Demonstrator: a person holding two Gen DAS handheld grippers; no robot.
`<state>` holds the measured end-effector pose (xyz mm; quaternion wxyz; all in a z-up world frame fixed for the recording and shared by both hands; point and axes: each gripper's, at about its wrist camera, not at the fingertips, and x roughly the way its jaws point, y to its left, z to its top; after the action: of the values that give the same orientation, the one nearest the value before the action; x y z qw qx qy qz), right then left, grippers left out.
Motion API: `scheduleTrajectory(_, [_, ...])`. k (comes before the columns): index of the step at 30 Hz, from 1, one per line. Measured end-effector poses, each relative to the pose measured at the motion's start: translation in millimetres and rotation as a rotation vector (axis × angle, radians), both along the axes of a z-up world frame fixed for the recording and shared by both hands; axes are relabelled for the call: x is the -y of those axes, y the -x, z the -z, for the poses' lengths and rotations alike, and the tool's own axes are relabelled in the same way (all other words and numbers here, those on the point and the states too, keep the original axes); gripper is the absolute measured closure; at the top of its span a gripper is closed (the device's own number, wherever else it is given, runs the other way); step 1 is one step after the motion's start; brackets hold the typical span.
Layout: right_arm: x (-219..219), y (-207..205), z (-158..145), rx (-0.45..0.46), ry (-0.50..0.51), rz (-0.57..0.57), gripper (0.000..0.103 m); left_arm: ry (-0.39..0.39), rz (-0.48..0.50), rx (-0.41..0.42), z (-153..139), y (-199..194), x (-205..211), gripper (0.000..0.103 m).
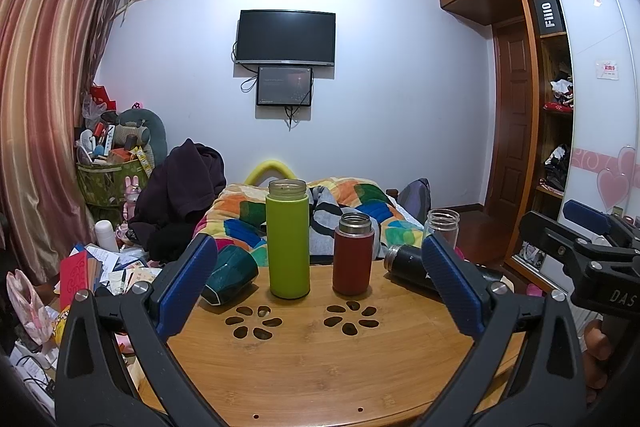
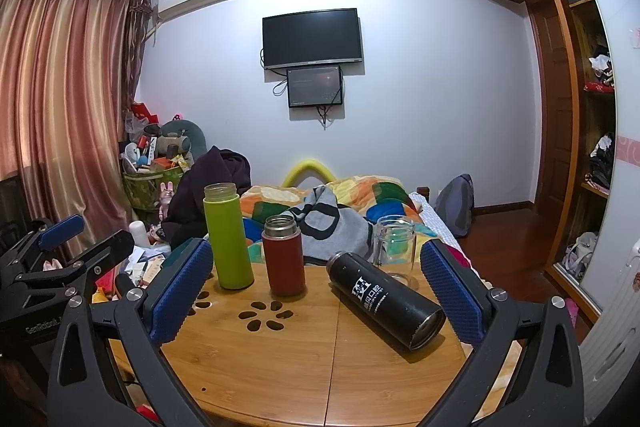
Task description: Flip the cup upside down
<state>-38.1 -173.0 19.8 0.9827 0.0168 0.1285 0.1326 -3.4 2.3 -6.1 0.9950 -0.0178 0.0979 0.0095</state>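
Note:
On the round wooden table (image 1: 320, 359) stand a tall green cup (image 1: 288, 239), a shorter red cup (image 1: 353, 254) and a clear glass cup (image 1: 443, 227), all upright with open mouths. A black cup (image 2: 386, 299) lies on its side at the right; it also shows in the left wrist view (image 1: 412, 265). A dark green cup (image 1: 230, 273) lies on its side at the left. My left gripper (image 1: 320, 283) is open and empty, in front of the green and red cups. My right gripper (image 2: 316, 291) is open and empty, with the black cup between its jaws' line.
The table (image 2: 280, 367) has two flower-shaped cutouts (image 1: 254, 321). A bed with a colourful blanket (image 1: 360, 203) lies behind it. Clutter covers the floor at the left (image 1: 100, 267). A wardrobe (image 1: 552, 107) stands at the right.

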Motion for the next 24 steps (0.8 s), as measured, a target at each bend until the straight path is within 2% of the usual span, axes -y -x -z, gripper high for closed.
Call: scheduleTrajectory(24, [-0.9, -2.3, 1.3, -0.008, 0.000, -0.003, 0.000, -0.016, -0.018, -0.026, 5.2, -8.9, -9.8, 0.000])
